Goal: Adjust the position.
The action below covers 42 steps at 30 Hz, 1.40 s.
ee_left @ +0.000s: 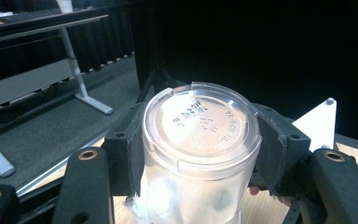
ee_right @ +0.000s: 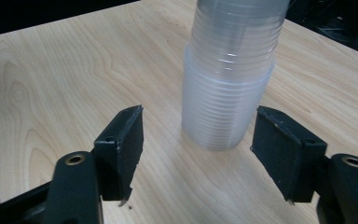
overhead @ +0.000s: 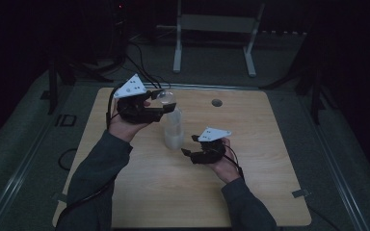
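Left gripper [ee_left: 200,154] is pinching the top cup [ee_left: 200,140] of the plastic cup stack [ee_right: 228,93]. Right gripper [ee_right: 198,149] is hovering near the stack's base, jaws spread.

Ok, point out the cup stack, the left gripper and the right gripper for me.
cup stack [ee_right: 228,100], right gripper view, on its ribbed side wall.
left gripper [ee_left: 200,142], left gripper view, midway between its fingertips, clamped on the top cup.
right gripper [overhead: 189,146], high view, midway between its open fingertips.

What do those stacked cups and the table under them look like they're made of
Stack of cups: thin clear plastic, glossy; you see through the walls, rims show as fine rings, and the top cup's base carries moulded lettering. Table: pale wood-grain top, matte; probably laminate or veneer, though solid wood can't be ruled out.
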Tool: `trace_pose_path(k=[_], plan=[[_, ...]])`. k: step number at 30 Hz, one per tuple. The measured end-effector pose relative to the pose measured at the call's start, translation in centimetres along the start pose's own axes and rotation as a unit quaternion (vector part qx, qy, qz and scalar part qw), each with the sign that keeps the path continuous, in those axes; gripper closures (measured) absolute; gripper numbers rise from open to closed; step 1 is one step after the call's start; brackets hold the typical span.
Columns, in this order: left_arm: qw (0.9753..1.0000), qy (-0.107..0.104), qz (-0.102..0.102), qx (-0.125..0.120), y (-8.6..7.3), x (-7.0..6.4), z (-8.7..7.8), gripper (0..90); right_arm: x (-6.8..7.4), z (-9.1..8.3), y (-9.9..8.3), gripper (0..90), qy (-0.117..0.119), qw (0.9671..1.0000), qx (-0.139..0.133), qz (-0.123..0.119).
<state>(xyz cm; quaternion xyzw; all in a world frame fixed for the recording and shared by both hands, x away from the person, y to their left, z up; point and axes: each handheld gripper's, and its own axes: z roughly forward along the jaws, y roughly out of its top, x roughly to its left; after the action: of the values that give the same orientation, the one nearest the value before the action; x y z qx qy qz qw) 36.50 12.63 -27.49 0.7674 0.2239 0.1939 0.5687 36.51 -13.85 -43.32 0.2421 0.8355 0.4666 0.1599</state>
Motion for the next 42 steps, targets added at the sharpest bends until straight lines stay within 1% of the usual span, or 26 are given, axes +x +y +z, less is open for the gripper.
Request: trace_pose_path(k=[2, 5, 11, 14, 18, 22, 25, 26, 27, 30, 31, 32, 35, 36, 38, 39, 42], plan=[[1.0, -0.004, 0.0, 0.0, -0.1, -0.1, -0.2, 41.1, 0.1, -0.2, -0.1, 35.1, 0.001, 1.0, -0.003, 0.001], [1.0, -0.007, 0.0, -0.001, -0.2, -0.4, -0.5, 41.1, 0.2, -0.4, -0.2, 35.9, 0.009, 0.9999, -0.009, 0.006], [0.9999, -0.011, 0.008, 0.001, -0.7, -0.9, -1.0, 41.1, 0.4, -0.6, -0.3, 38.0, 0.007, 1.0, -0.005, 0.0], [0.9999, -0.015, 0.001, -0.002, -1.2, -1.1, -1.2, 41.1, 0.6, -0.8, -0.3, 38.0, 0.007, 1.0, -0.006, -0.002], [0.9999, -0.015, -0.004, -0.006, -2.1, -1.3, -1.5, 41.1, 0.7, -1.0, -0.3, 37.4, 0.023, 0.9996, -0.014, 0.002], [0.9998, -0.015, -0.009, -0.006, -3.0, -1.4, -1.8, 41.0, 0.9, -1.0, -0.2, 39.0, 0.023, 0.9996, -0.018, -0.004], [0.9998, -0.015, -0.013, 0.001, -3.8, -1.4, -1.8, 41.1, 1.1, -1.0, -0.2, 39.0, 0.022, 0.9996, -0.018, -0.006], [0.9998, -0.015, -0.013, 0.001, -3.8, -1.4, -1.8, 41.1, 1.1, -1.0, -0.2, 39.0, 0.022, 0.9996, -0.018, -0.006], [0.9997, -0.016, -0.018, 0.002, -4.4, -1.3, -1.8, 41.0, 1.3, -1.0, -0.2, 39.0, 0.022, 0.9995, -0.02, -0.004], [0.9994, -0.018, -0.028, 0.002, -5.3, -1.1, -1.8, 41.1, 1.4, -1.0, -0.1, 39.5, 0.024, 0.9995, -0.022, -0.006], [0.9994, -0.018, -0.028, 0.002, -5.3, -1.1, -1.8, 41.1, 1.5, -1.0, -0.1, 39.7, 0.024, 0.9994, -0.023, -0.007], [0.9993, -0.022, -0.032, 0.003, -5.8, -1.0, -1.9, 41.1, 1.5, -1.0, -0.1, 40.1, 0.024, 0.9994, -0.022, -0.007], [0.999, -0.023, -0.037, 0.002, -6.5, -1.0, -1.9, 41.0, 1.6, -1.1, 0.0, 40.8, 0.025, 0.9993, -0.026, -0.007], [0.9989, -0.025, -0.039, 0.001, -6.8, -1.1, -2.0, 41.1, 1.6, -1.1, 0.0, 41.2, 0.028, 0.9992, -0.027, -0.007], [0.9989, -0.025, -0.039, 0.001, -6.8, -1.1, -2.0, 41.0, 1.6, -1.1, 0.1, 41.3, 0.032, 0.9991, -0.029, -0.006], [0.9987, -0.03, -0.04, 0.001, -7.7, -1.2, -2.1, 41.0, 1.8, -1.1, 0.1, 41.2, 0.037, 0.9988, -0.03, -0.006], [0.9984, -0.035, -0.044, 0.002, -8.4, -1.2, -2.1, 41.0, 2.0, -1.0, 0.3, 40.8, 0.039, 0.9987, -0.031, -0.01]])
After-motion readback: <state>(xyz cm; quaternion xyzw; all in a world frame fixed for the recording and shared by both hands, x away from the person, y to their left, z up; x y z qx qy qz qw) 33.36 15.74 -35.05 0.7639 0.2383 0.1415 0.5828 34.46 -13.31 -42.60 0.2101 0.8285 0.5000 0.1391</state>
